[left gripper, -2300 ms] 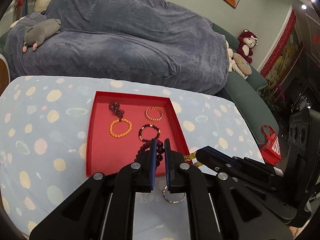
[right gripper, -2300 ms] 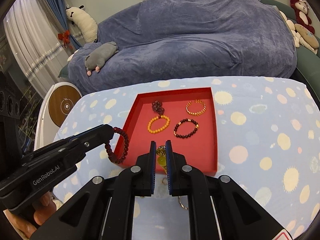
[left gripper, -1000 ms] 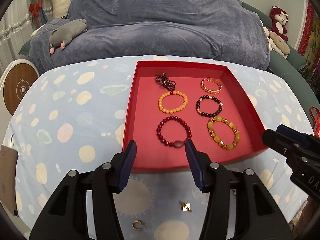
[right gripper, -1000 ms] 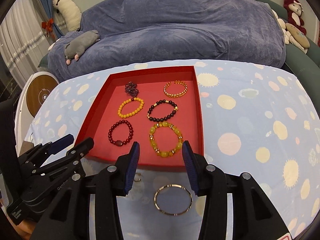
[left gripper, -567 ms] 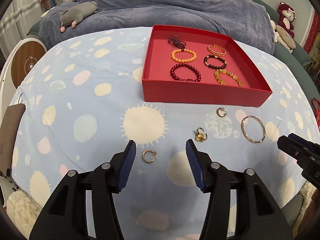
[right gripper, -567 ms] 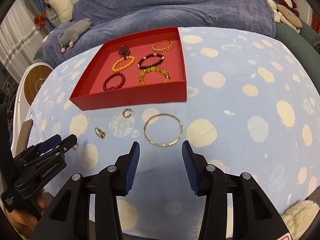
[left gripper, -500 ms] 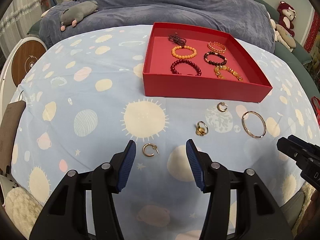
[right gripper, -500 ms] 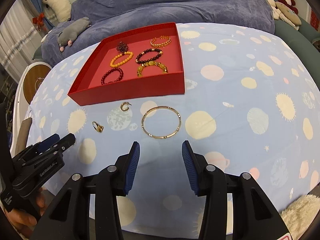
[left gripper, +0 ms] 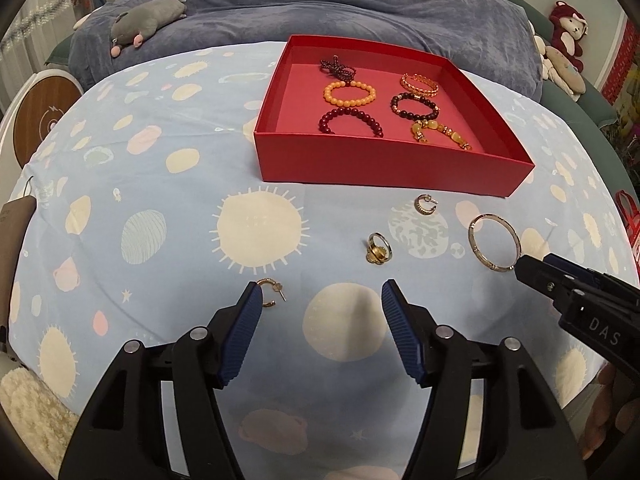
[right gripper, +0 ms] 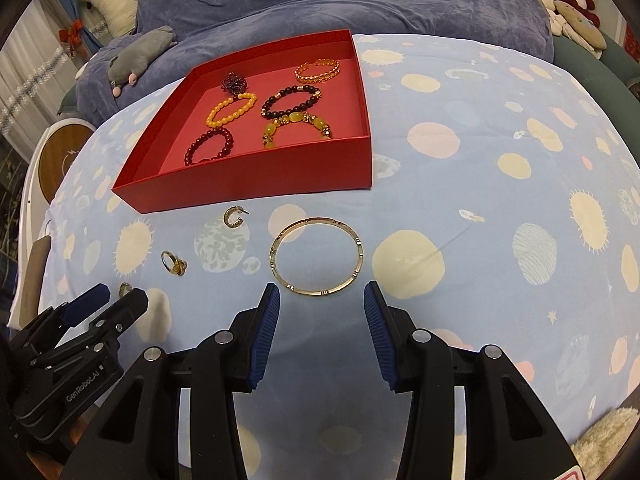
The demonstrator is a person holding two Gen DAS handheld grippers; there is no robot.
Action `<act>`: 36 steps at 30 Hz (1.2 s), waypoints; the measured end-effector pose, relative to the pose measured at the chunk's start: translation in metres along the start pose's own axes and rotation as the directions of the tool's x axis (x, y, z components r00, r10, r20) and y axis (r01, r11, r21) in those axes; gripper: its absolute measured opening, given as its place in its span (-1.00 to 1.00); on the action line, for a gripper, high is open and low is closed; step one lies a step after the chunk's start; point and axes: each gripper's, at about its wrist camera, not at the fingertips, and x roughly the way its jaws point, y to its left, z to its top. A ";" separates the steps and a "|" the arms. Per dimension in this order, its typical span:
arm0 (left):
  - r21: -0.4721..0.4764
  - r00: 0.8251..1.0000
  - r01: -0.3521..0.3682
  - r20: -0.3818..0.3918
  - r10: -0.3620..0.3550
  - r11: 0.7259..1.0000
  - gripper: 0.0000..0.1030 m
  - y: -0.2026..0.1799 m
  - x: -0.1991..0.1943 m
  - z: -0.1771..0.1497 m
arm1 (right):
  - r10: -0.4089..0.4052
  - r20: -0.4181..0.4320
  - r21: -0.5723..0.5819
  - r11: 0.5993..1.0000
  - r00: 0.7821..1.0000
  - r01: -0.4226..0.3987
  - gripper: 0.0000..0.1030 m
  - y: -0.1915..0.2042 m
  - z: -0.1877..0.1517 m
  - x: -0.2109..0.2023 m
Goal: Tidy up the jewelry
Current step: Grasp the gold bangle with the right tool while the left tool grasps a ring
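Note:
A red tray point(left gripper: 384, 168) point(right gripper: 256, 178) on the table holds several bead bracelets. In front of it on the cloth lie a gold hoop earring point(left gripper: 270, 292), a gold ring point(left gripper: 378, 248) point(right gripper: 174, 264), a second hoop earring point(left gripper: 425, 204) point(right gripper: 234, 216) and a thin gold bangle point(left gripper: 494, 246) point(right gripper: 316, 256). My left gripper point(left gripper: 318, 296) hovers low with its jaws opening and nothing between them; the first earring lies just beside its left fingertip. My right gripper point(right gripper: 320, 294) stands open just short of the bangle, holding nothing.
The table wears a pale blue cloth with sun and planet prints point(left gripper: 160, 184). Behind it is a sofa under a blue-grey throw point(left gripper: 360, 4) with a grey plush toy point(left gripper: 148, 24). A round wooden-topped object point(right gripper: 60, 152) stands at the left.
Both grippers pulled back from the tray and sank toward the cloth. The loose jewelry in front of the tray now sits near their tips. The left jaws have spread wider.

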 end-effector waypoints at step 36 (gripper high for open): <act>-0.062 0.995 0.101 -0.021 -0.102 0.993 0.13 -0.011 0.019 0.018 | -0.067 0.020 -0.003 0.998 0.998 0.067 0.16 0.002 0.004 0.011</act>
